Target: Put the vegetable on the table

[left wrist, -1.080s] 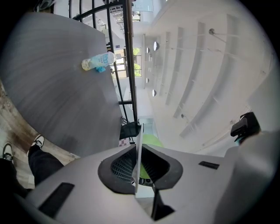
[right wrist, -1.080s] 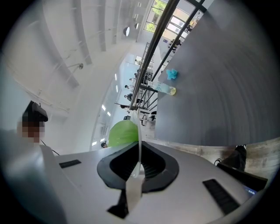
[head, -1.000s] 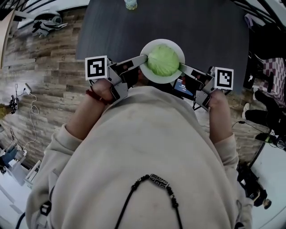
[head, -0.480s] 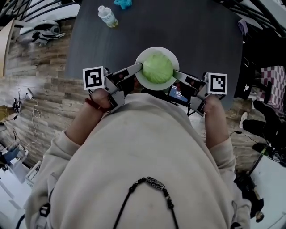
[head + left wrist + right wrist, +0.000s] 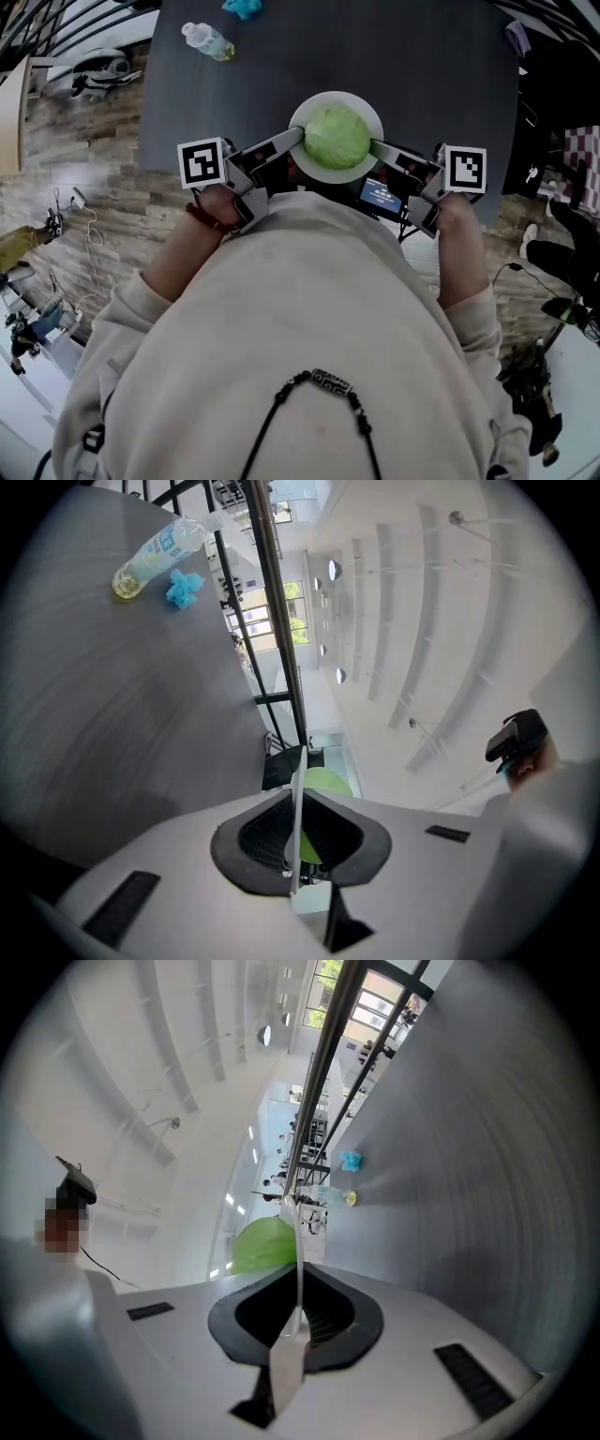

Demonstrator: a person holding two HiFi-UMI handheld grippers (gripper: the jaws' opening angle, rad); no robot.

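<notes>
Left gripper (image 5: 294, 803) fingers clamped on the plate (image 5: 305, 111) rim, right gripper (image 5: 298, 1283) fingers clamped opposite, which only the gripper views show, edge-on. The head view shows the cabbage (image 5: 336, 136) sitting on the plate, over the worktop (image 5: 422, 66) edge.

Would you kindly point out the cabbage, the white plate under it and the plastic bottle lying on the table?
cabbage (image 5: 336, 136), head view, middle of its green top.
white plate (image 5: 336, 96), head view, bare far rim.
plastic bottle (image 5: 208, 40), head view, middle of its body.
</notes>
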